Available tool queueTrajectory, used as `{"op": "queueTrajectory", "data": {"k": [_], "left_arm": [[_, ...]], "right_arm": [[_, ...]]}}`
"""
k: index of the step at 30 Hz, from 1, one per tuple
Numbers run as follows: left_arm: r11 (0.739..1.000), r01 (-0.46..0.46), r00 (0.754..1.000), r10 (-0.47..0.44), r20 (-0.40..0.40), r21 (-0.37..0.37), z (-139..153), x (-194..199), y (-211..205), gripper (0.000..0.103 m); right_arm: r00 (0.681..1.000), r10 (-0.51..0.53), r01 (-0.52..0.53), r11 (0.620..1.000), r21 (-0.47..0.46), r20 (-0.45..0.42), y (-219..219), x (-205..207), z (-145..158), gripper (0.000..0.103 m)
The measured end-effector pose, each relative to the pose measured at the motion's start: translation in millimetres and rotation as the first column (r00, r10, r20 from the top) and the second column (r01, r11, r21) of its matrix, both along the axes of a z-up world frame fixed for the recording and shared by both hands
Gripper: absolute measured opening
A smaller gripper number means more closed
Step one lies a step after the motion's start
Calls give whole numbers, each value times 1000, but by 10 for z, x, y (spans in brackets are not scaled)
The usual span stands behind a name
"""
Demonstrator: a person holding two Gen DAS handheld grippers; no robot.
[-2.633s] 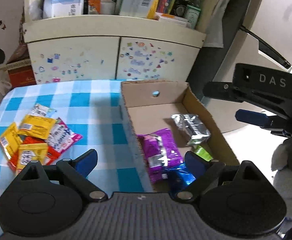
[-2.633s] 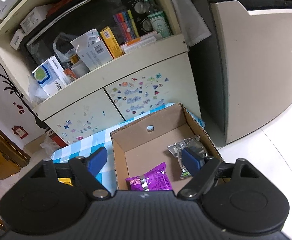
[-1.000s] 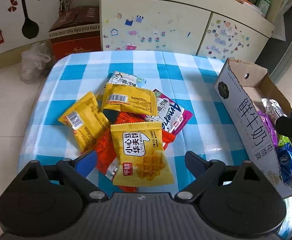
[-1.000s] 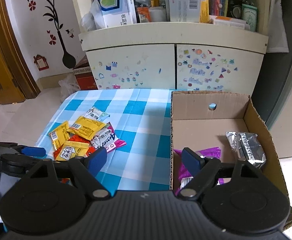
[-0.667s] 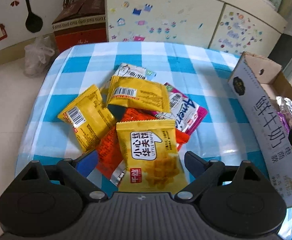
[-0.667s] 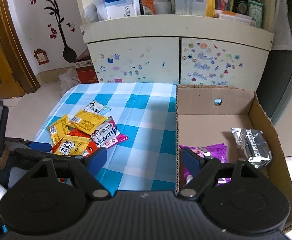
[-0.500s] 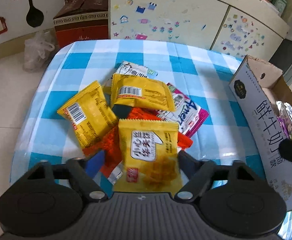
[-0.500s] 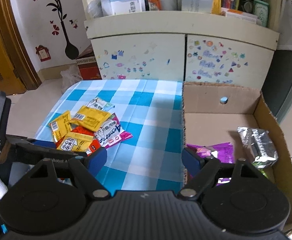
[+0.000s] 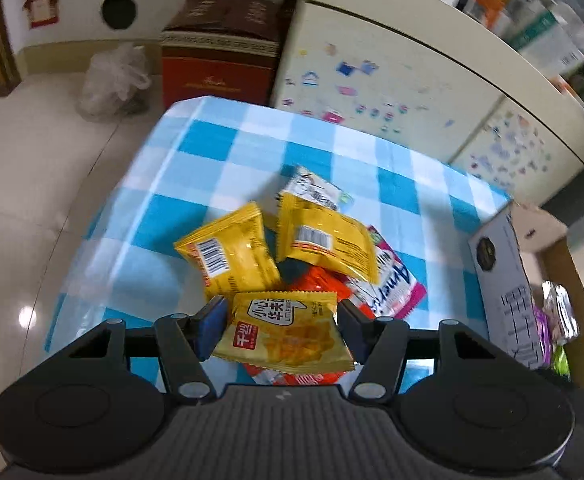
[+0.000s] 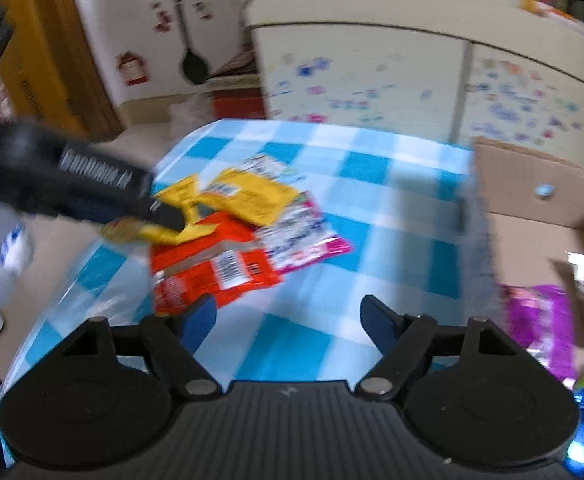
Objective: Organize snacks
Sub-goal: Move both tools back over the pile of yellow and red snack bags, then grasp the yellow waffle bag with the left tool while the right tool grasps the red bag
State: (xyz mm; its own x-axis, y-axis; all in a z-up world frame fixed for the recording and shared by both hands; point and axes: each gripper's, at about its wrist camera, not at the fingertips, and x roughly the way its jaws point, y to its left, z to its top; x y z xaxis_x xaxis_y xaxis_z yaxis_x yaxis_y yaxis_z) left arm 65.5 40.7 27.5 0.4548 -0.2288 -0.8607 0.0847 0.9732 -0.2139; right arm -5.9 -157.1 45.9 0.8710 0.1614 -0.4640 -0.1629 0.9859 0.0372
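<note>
The left gripper, wide open around the pile a second ago, has narrowed on the yellow waffle packet; its jaws are closing, both blue pads touching the packet's side edges. The packet now sits raised above the orange packet it lay on. The right gripper has dropped toward the checked tablecloth, which fills more of its view than before; its jaws are closing too, with nothing between them. Beyond the held packet, two more yellow packets, a pink-and-white packet and a white one remain piled on the cloth. To the right stands the cardboard box, with purple and silver packets inside.
</note>
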Motion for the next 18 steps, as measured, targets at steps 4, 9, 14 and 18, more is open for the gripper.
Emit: {"op": "queueTrajectory", "data": {"k": [4,9,14,18], "left_arm": [[999,-30,999,29,-28,-11,-24,43,63,65],[998,-59,997,58,-50,-1,-55,61,116,65],[998,-64,996,64,-55,8,-104,82,154,68],[997,-66,995,69,-78,40,-212,77,208,69]], "right_arm": [[999,36,-36,999,-15,7,163,123,-96,74],[997,60,-60,998,-2,41,260,297,-106,67],[996,71,-71,997,-4,45,333,471,-155,62],[993,114,-113,993,-17,35,340,470,-165,57]]}}
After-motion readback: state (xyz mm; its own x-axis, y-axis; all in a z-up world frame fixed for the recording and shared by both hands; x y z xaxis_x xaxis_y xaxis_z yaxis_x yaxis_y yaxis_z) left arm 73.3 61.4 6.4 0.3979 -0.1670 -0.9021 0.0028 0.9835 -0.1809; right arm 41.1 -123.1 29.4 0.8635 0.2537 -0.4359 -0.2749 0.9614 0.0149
